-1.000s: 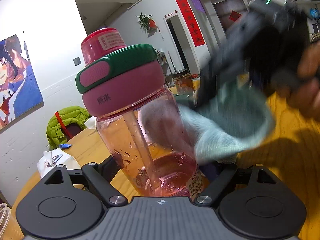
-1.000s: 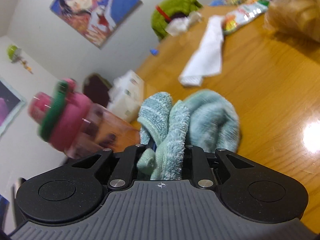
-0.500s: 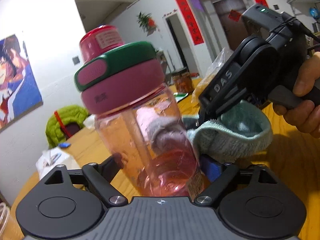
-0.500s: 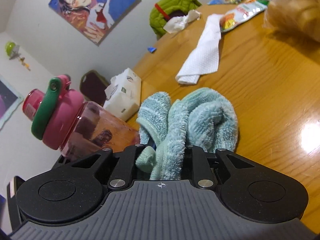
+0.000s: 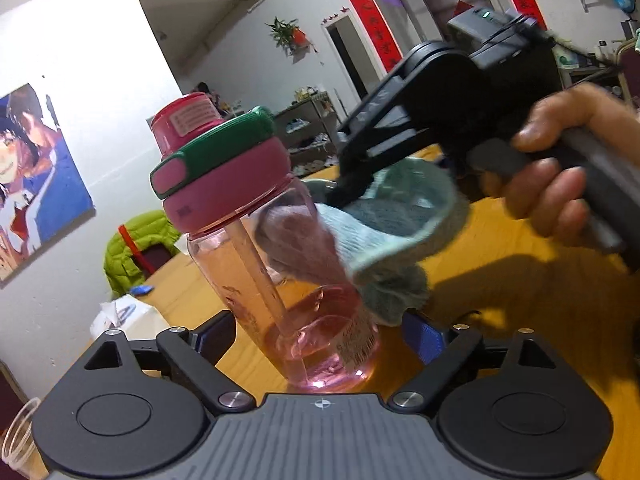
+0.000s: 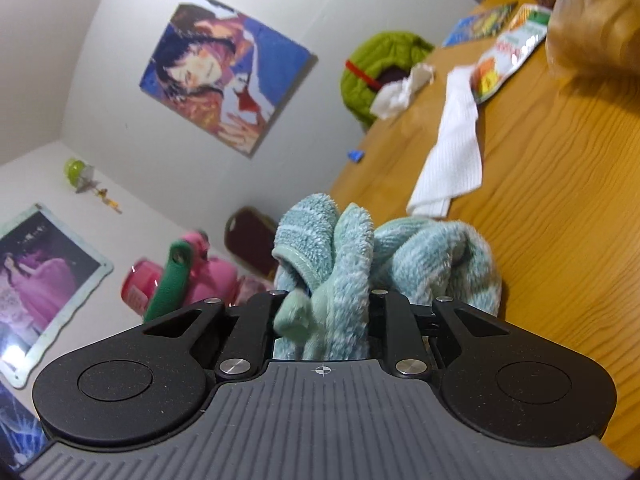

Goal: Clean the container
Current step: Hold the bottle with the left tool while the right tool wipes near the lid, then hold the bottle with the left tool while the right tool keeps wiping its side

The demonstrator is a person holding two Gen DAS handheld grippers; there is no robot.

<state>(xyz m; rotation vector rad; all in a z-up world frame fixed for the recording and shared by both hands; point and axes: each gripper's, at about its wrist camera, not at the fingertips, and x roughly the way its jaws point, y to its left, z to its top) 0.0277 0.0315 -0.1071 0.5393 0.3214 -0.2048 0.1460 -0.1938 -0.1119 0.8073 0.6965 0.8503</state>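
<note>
A clear pink bottle [image 5: 288,288] with a pink and green lid [image 5: 218,168] is held tilted between the fingers of my left gripper [image 5: 320,338], which is shut on its lower body. My right gripper [image 6: 326,300] is shut on a light blue-green cloth [image 6: 352,256]. In the left wrist view the cloth [image 5: 396,220] is pressed against the far right side of the bottle, just under the lid. The right gripper [image 5: 348,188] comes in from the upper right, held by a hand. The bottle's lid [image 6: 180,276] shows low at the left of the right wrist view.
A wooden table [image 6: 560,184] holds a white paper towel [image 6: 452,152], snack packets [image 6: 504,56], a plastic bag [image 6: 600,20] and a tissue pack [image 5: 120,320]. A green jacket [image 5: 136,240] hangs on a chair at the table's far edge. A clear cup [image 5: 18,436] stands at lower left.
The right gripper has lifted the cloth up the side of the bottle, from near its base to just under the lid. The bottle stays gripped and has tilted a little more.
</note>
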